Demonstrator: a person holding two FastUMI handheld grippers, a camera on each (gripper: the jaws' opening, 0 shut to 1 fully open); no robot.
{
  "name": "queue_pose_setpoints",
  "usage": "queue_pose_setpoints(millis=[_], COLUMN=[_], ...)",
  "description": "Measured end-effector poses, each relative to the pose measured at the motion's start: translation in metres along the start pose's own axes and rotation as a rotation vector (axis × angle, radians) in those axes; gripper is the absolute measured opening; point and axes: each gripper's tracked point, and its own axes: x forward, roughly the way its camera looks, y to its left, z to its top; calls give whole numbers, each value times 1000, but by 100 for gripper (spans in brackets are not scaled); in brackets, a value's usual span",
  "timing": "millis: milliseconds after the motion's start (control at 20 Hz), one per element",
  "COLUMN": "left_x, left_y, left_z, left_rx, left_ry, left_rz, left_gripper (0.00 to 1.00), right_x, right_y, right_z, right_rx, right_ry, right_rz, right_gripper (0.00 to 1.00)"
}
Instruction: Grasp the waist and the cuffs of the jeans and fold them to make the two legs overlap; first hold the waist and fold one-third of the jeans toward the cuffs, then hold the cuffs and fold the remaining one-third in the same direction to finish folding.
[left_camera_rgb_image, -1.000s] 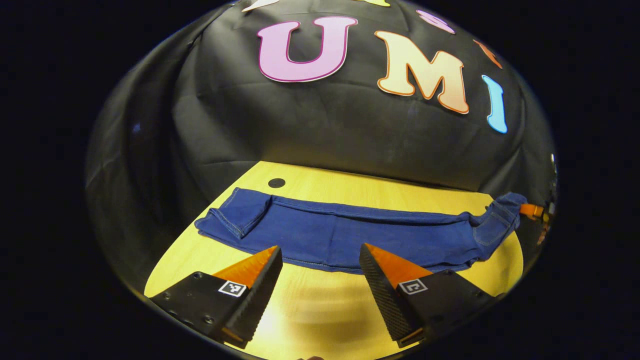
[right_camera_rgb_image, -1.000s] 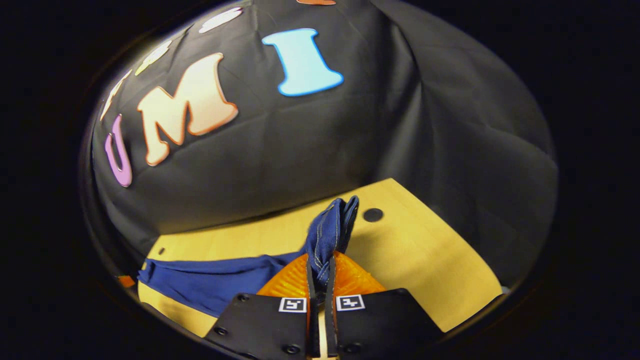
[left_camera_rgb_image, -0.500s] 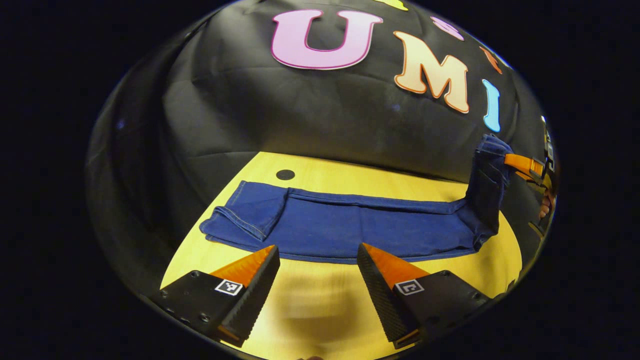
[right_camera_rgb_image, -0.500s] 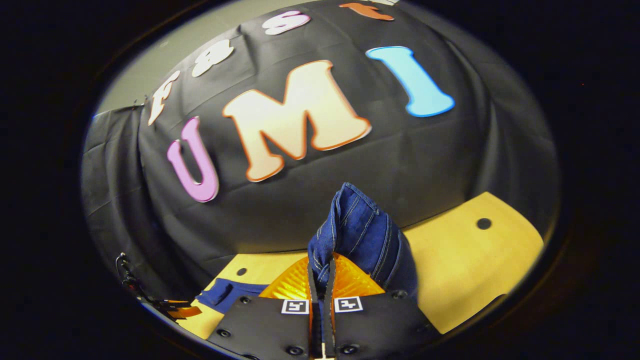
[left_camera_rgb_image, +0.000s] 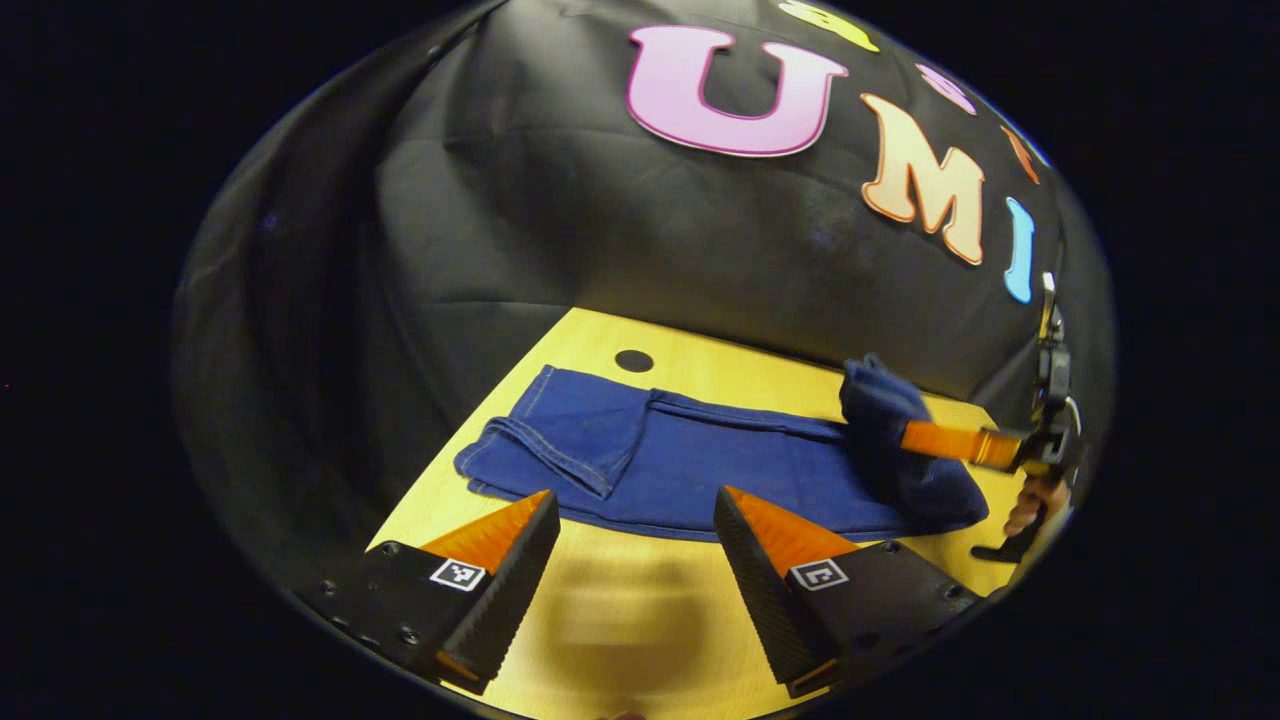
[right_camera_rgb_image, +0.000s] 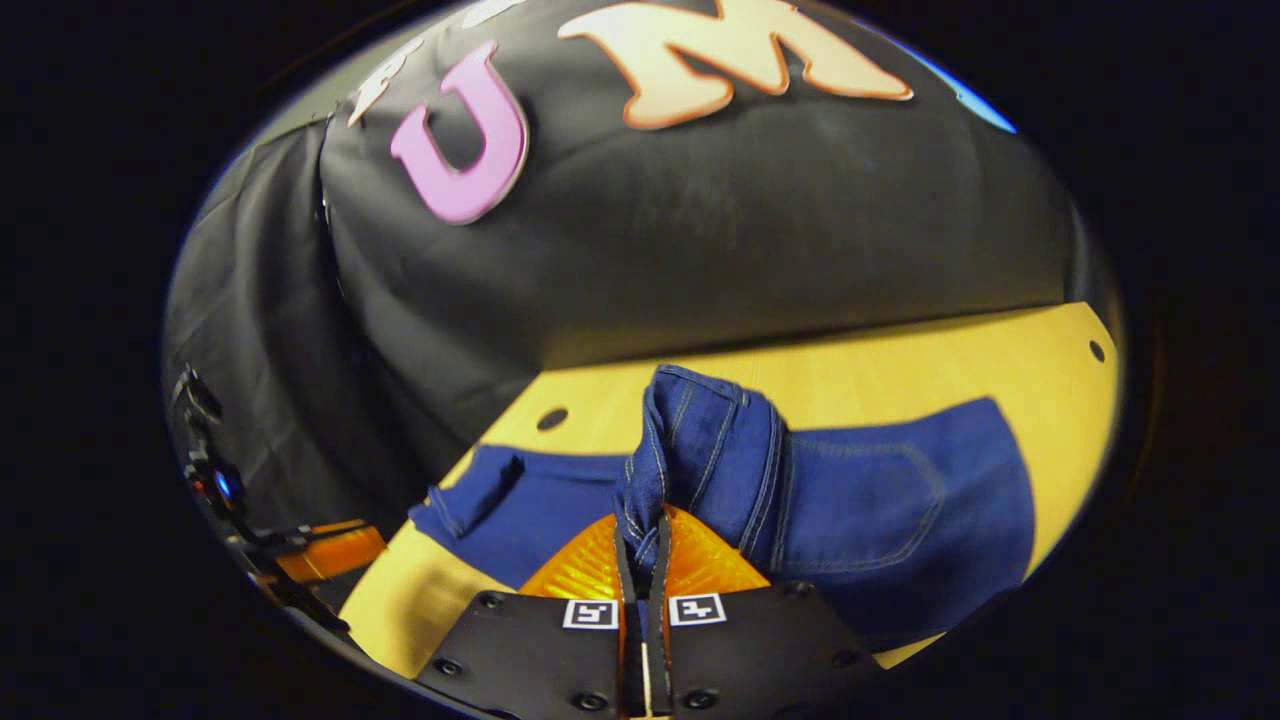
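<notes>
Black cloth walls the booth behind a pale wooden worktop, where a pair of blue jeans lies stretched from left to right in the left gripper view. Near that view's lower edge, the left tool hovers above bare wood just short of the jeans' near edge, its two fingers spread wide with nothing between them. At the left end of the jeans, the cuffs rest flat, one corner turned over, close to a dark round hole in the worktop. At the far right of the same view, the right tool holds the waist end bunched and lifted over the legs, a person's hand behind it.

Seen from the right gripper view, the right tool has its fingers pressed together on a gathered fold of the waist, which rises above them. Beyond that fold the seat of the jeans, with a back pocket, spreads to the right across the worktop.
</notes>
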Motion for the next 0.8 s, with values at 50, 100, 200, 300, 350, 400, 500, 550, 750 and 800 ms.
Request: queue_pose_setpoints(millis=[50,100,200,300,350,400,500,550,750,800], left_x=[1,3,6,12,14,16,24,29,40,42], left_y=[7,13,28,44,49,53,57,61,74,77], left_z=[1,1,4,4,0,-7,-13,-16,-39,-42], left_rx=[-12,-22,-32,-28,-22,-16,-19,-31,-77,-81], left_ry=[-5,-8,-24,-17,-5,11,32,34,86,96], left_rz=[11,19,38,56,62,61,63,70,90,96], left_gripper=[94,94,94,94,94,94,95,97,95,95], right_x=[5,5,3,3,3,4,5,5,7,6], right_y=[-4,-5,-5,-6,-7,-7,-7,-7,-7,-5], right_z=[-9,-14,-9,-14,-16,-16,-17,-17,-18,-18], right_rx=[-26,-53,-102,-157,-181,-202,-229,-238,-259,-261], right_ry=[38,64,82,96,111,118,128,132,130,125], right_rz=[-15,-27,-45,-65,-72,-79,-97,-104,-113,-101], right_gripper=[4,4,4,4,4,5,5,4,6,10])
